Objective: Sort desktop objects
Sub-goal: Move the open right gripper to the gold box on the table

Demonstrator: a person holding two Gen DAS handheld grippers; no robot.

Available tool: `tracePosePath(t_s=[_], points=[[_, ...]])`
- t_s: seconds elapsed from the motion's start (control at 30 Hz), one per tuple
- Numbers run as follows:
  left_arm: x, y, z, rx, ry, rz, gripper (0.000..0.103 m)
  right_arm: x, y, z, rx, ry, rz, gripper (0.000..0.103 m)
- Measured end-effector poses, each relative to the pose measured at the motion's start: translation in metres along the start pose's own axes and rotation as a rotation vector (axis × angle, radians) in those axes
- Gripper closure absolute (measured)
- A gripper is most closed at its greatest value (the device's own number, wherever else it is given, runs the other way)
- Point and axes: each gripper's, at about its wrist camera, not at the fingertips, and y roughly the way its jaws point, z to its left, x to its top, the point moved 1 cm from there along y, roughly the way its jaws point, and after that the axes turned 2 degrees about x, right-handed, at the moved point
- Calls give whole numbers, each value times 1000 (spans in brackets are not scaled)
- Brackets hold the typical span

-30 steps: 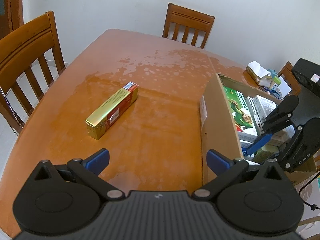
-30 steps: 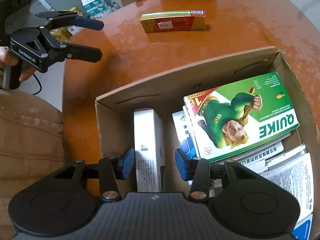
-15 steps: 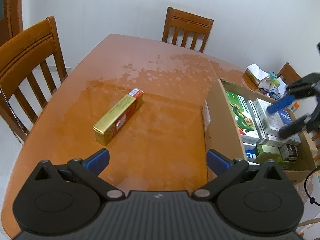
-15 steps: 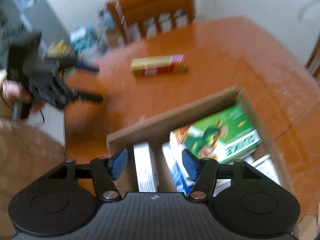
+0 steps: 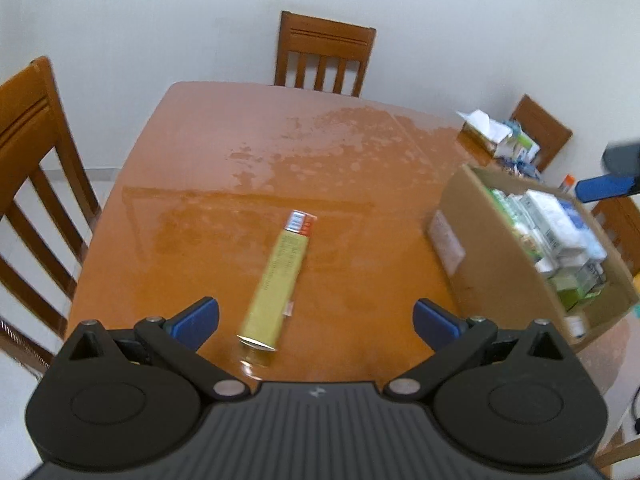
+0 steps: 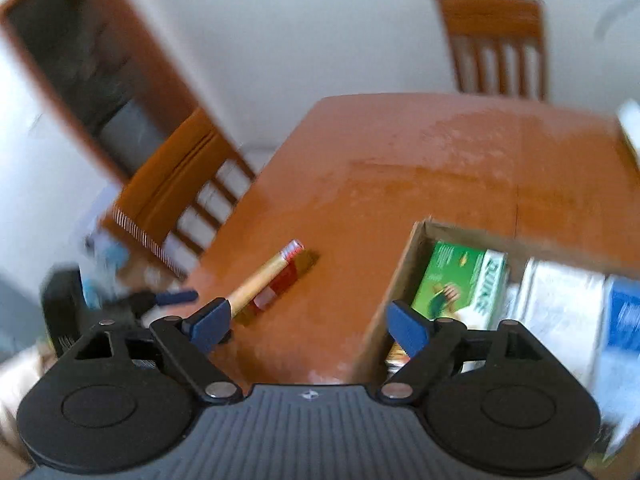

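- On the wooden surface (image 5: 208,184), a long gold box (image 5: 280,276) with a red end lies flat, well apart from the cardboard box (image 5: 492,256) to its right.
- Left gripper (image 5: 316,318) hovers just short of the gold box's near end, its blue-padded fingers spread wide and holding nothing.
- Right gripper (image 6: 308,324) also stands wide open and empty, above the cardboard box's near left corner; this view is blurred.
- Inside the cardboard box sit a green carton (image 6: 460,284) and several white and blue packets, tightly packed.
- Wooden chairs (image 5: 324,54) stand around the surface.
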Motion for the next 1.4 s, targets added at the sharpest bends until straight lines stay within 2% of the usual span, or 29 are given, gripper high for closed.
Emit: tracePosePath(t_s=[0.13,0.37,0.63,0.9,1.03,1.17,1.33,1.4], points=[[-3,23,21,-85,-7,57,0,-7,19,18,17,107,-24,12],[-16,43,24,-236,-1,116,0,-7,57,54,-32,100,21,12],[-24,42,12,-338,-1,145,0,-4,82,72,-78,109,48,10],[-29,47,-4,-450,13,172,0,0,114,83,-147,54,105,10],[-32,40,-1,-431,16,166,0,4,129,87,-197,-1,138,10],[-40,24,14,-367,-6,150,0,6,144,96,-268,-112,165,10],[-50,3,35,-281,-33,129,0,6,176,101,-287,-215,229,10],[-55,-5,43,-247,-43,121,0,4,192,100,-283,-227,259,13]])
